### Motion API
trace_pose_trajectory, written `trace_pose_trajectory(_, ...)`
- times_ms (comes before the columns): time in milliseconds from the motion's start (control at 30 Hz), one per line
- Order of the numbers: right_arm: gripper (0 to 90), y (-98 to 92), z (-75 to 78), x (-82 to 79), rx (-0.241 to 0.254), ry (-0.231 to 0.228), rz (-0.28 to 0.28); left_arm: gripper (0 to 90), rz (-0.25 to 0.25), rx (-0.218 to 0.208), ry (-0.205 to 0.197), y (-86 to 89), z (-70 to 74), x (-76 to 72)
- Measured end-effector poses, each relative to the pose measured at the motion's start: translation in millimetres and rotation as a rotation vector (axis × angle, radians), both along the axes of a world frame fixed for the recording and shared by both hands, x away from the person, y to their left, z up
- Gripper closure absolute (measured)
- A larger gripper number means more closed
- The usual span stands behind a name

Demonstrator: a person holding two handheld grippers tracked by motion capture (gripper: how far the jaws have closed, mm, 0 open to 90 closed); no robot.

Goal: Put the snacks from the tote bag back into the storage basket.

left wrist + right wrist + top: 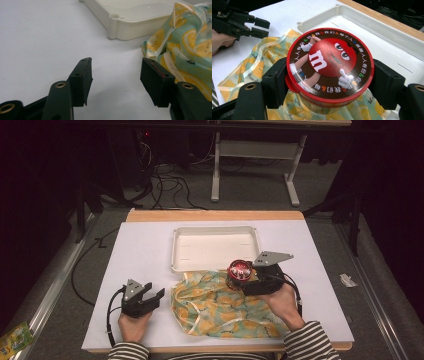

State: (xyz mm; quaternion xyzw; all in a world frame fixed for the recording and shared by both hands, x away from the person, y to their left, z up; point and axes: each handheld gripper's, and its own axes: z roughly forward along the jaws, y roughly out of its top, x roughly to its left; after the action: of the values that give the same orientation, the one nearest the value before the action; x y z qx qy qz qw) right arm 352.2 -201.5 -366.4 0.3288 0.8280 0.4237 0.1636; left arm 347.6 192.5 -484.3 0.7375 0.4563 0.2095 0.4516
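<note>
Right hand-held gripper (329, 82) clamped on the round candy tin (329, 66), lid up and axis upright, over the lemon-print bag (220, 305) beside the tray (215, 247); left hand-held gripper (115, 77) wide open, empty.

Fixed overhead position on the person's side, facing forward and down toward 12 o'clock; whole table (150, 245) covered from a distance.

Left gripper view: mounted low, close to the surface, aimed along its own black jaws, toward 1 o'clock on the table.

Right gripper view: mounted above its jaws, angled down at close range, toward 11 o'clock.

Shared by all three: white tray (215, 247) (132, 20) (387, 37) and lemon-print cloth (220, 305) (192, 42) (259, 67).
</note>
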Motion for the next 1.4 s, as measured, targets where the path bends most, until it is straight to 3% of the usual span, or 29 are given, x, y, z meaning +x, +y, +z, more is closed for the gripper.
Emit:
trace_pose_trajectory(367, 26.0, 0.7, 10.5, 5.7, 0.006, -0.003, -0.001, 43.1, 0.005, 0.009, 0.008, -0.4, 0.1, 0.5)
trace_pose_trajectory(833, 26.1, -3.7, 12.5, 16.0, -0.006, -0.005, -0.014, 43.1, 0.004, 0.011, 0.007, -0.6, 0.0, 0.4)
trace_pose_trajectory(1400, 26.1, 4.0, 17.7, 33.7, -0.021, -0.011, -0.005, 42.9, 0.003, 0.010, 0.003, -0.5, 0.0, 0.1)
